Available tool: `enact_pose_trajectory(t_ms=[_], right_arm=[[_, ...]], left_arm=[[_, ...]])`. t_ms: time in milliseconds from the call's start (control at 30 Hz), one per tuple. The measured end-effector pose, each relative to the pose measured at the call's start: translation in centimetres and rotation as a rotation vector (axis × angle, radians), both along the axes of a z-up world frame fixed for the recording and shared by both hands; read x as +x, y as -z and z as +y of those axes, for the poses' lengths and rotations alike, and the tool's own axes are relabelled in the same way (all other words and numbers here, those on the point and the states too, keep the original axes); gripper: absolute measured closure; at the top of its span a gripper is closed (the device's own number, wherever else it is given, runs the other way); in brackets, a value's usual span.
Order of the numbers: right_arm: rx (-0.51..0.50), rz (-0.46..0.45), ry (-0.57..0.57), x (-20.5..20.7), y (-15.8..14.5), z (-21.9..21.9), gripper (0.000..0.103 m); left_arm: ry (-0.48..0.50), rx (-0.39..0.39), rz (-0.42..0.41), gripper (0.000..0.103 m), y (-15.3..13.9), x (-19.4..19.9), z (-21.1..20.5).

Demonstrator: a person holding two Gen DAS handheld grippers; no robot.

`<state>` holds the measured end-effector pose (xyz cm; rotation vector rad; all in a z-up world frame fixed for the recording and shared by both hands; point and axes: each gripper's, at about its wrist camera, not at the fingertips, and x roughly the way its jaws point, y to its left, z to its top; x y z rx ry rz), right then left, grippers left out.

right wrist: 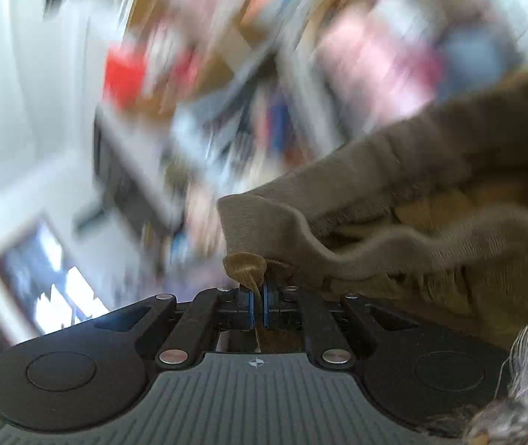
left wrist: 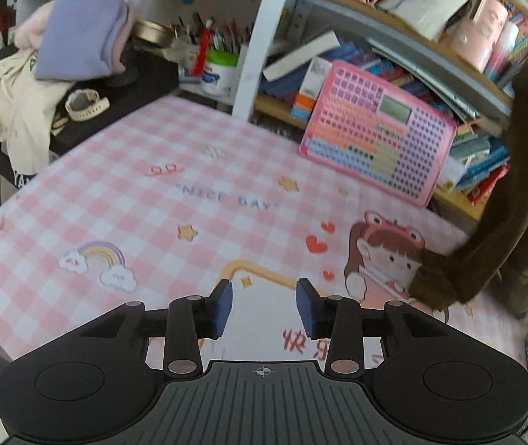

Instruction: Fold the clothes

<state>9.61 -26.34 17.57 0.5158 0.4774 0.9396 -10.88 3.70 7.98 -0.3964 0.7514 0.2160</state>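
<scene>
A brown garment [left wrist: 516, 200] hangs down at the right of the left wrist view, its lower end [left wrist: 434, 285] resting on the pink checked tablecloth [left wrist: 160, 193]. My left gripper [left wrist: 264, 306] hovers open over the cloth, left of that garment, with nothing between its blue pads. In the right wrist view my right gripper [right wrist: 258, 306] is shut on a thin fold of the brown garment [right wrist: 412, 193], which bunches up to the right of the fingers. The background there is blurred by motion.
A pink keyboard toy [left wrist: 379, 129] leans against the bookshelf [left wrist: 404, 52] at the back. A purple and a cream garment [left wrist: 78, 29] are piled on a chair at the far left, with a pen pot [left wrist: 219, 70] beside them. Loose fringe [right wrist: 527, 378] shows at the lower right.
</scene>
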Motion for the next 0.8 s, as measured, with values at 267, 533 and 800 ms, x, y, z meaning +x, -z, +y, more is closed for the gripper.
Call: enact_pose_trajectory(t_ms=[267, 533, 800], right_arm=[[-0.3, 0.335, -0.258, -4.4, 13.4, 7.7, 0.098], [-0.447, 0.535, -0.335, -7.5, 21.5, 10.1, 0.098], [-0.456, 0.549, -0.167, -9.3, 21.0, 11.1, 0.098]], left_arm=[[-0.01, -0.012, 0.042, 0.065, 1.4, -0.6, 0.3], [0.054, -0.051, 0.05, 0.065, 3.4, 0.9, 2.2], [0.346, -0.067, 0.022, 0.065, 5.0, 7.3, 3.1]])
